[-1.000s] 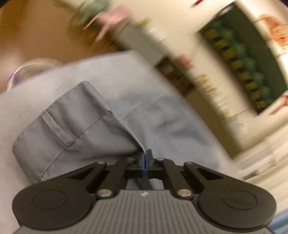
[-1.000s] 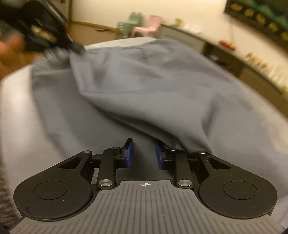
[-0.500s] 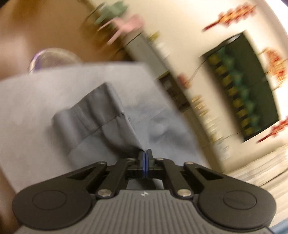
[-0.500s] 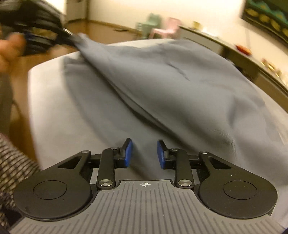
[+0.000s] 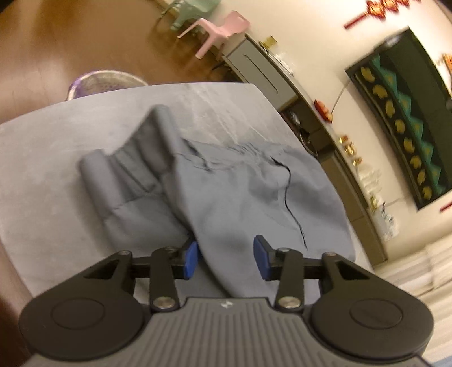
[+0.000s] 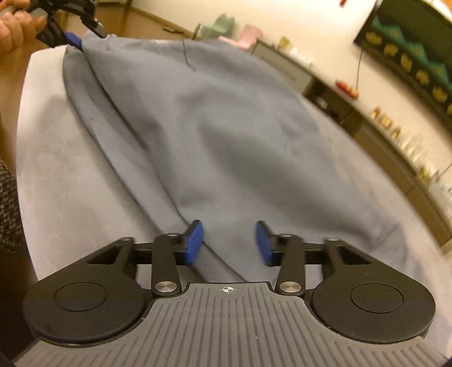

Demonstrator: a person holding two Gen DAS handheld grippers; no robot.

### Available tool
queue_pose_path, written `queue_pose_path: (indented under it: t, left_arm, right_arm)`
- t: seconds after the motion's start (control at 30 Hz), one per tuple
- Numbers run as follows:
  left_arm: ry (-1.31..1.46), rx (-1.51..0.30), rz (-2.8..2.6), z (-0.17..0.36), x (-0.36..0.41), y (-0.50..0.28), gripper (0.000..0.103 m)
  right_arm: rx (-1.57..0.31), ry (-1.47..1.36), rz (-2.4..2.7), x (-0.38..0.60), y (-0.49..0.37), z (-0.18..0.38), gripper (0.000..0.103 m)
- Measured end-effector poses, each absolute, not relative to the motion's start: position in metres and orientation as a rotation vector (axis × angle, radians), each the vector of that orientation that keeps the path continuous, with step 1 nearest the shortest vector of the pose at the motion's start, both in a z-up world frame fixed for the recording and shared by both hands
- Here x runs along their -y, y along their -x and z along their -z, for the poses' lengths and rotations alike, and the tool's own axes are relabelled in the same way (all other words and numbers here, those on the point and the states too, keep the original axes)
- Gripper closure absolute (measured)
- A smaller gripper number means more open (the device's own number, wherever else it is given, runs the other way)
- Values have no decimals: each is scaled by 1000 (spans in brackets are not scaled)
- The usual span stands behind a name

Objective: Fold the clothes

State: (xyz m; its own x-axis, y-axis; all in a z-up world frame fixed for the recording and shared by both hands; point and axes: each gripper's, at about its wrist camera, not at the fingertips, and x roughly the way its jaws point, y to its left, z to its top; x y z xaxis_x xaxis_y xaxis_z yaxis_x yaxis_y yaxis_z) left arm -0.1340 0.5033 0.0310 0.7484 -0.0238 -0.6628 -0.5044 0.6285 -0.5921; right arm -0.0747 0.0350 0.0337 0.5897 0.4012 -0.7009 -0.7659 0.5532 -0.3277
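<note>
garment: grey trousers [image 5: 226,197] lie on the grey table [image 5: 42,175] | change: left gripper [image 5: 224,255], clamped on cloth a second ago, now opening, fabric loose between pads | right gripper [image 6: 228,241] apart, closing above cloth | writing: none legible

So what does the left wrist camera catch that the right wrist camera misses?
Only the left wrist view shows the grey garment's bunched, elastic-looking end and a purple basket past the table's far edge. Only the right wrist view shows a hand with the left claw at the garment's far end. Both show the garment on the grey table, a pink chair and each camera's own claw, including the right claw, parted over fabric.
</note>
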Motion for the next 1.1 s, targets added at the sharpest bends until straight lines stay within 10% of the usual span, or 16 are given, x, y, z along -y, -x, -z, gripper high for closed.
queue_pose_path:
  t: [0.03, 0.33, 0.5, 0.6, 0.9, 1.1]
  left_arm:
    - [826, -664, -298, -40, -497, 135, 102]
    - [897, -758, -427, -25, -510, 192, 101]
    - [840, -722, -362, -37, -478, 187, 68]
    - [794, -748, -356, -34, -451, 176, 61]
    - [658, -839, -396, -13, -430, 119, 90]
    - [726, -823, -351, -13, -451, 90, 87]
  right_arm:
    - [-609, 652, -744, -30, 74, -36, 103]
    - [-617, 543, -833, 13, 77, -53, 103]
    - [-546, 527, -805, 11, 76, -37, 54]
    - [-497, 581, -809, 6, 89, -35, 53]
    - [-523, 603, -753, -8, 76, -30, 56]
    - [-589, 531, -616, -9, 41, -23, 54]
